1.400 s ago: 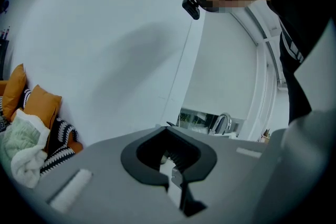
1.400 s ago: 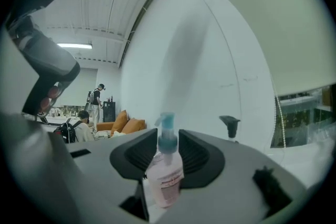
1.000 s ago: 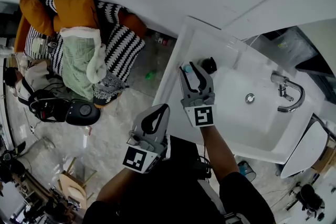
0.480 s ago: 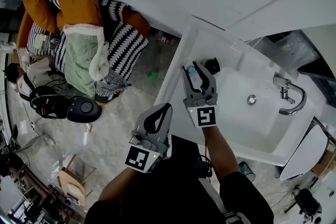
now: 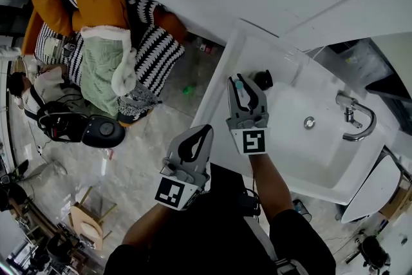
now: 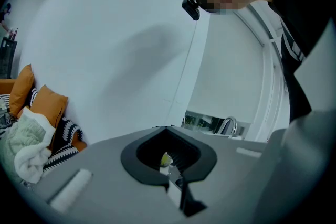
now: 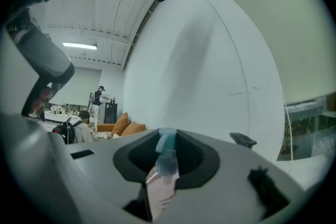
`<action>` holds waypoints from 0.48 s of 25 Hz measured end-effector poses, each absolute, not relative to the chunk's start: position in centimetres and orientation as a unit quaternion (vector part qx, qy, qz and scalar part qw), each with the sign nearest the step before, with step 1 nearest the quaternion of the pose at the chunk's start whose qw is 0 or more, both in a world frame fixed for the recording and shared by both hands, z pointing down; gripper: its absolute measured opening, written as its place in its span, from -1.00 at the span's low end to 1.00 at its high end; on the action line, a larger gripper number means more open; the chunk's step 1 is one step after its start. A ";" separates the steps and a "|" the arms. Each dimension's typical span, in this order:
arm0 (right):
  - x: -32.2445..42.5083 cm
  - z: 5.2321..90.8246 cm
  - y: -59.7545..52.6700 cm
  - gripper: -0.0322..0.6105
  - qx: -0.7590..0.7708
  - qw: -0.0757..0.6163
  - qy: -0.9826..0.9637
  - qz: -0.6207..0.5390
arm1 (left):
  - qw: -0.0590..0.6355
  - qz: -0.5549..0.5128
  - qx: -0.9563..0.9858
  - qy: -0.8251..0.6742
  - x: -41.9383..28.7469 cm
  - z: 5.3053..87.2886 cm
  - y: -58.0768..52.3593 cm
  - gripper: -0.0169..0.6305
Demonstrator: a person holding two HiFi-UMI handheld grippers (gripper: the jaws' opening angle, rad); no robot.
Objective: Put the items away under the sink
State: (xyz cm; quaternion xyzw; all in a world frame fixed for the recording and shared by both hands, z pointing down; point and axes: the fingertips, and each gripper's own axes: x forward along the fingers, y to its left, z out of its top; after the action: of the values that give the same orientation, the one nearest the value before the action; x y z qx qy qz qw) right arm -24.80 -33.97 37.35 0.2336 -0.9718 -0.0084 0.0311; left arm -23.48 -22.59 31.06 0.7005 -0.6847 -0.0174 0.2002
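Note:
A small spray bottle (image 5: 239,85) with a teal top stands at the left rim of the white sink (image 5: 283,158). My right gripper (image 5: 243,83) is shut on it. In the right gripper view the bottle (image 7: 163,164) shows a pale pink body between the closed jaws. A black item (image 5: 262,80) sits on the sink rim just right of the bottle. My left gripper (image 5: 201,134) hangs shut in front of the sink, over the floor, holding nothing that I can see. The left gripper view (image 6: 168,130) faces a white wall, with the faucet (image 6: 227,125) behind.
The chrome faucet (image 5: 352,116) and the drain (image 5: 309,122) lie to the right in the basin. A sofa with orange cushions (image 5: 96,6) and striped blankets stands on the marble floor (image 5: 138,158) to the left. A person with a black backpack (image 5: 58,125) sits there.
The right gripper's jaws, open around the bottle a second ago, have closed on it. The left gripper has barely moved.

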 end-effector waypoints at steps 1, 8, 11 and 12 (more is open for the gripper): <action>-24.8 37.3 -33.9 -0.64 0.234 0.032 -0.972 -0.010 | 0.202 -0.018 0.700 -0.685 -23.5 31.0 -22.5 -0.93; -24.5 37.6 -33.6 -0.65 0.236 0.044 -0.971 -0.004 | 0.184 -0.022 0.701 -0.689 -23.8 30.3 -22.0 -0.93; -24.5 37.3 -33.3 -0.65 0.233 0.039 -0.972 -0.008 | 0.197 -0.018 0.692 -0.694 -23.9 30.4 -21.4 -0.93; -24.5 37.2 -33.2 -0.65 0.233 0.039 -0.972 -0.008 | 0.198 -0.017 0.692 -0.695 -23.8 30.4 -21.2 -0.93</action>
State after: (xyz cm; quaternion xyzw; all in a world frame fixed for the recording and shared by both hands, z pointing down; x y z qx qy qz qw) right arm -24.48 -33.20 37.22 0.2326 -0.9717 -0.0078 0.0395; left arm -23.82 -21.23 30.45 0.6916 -0.6945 -0.0172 0.1976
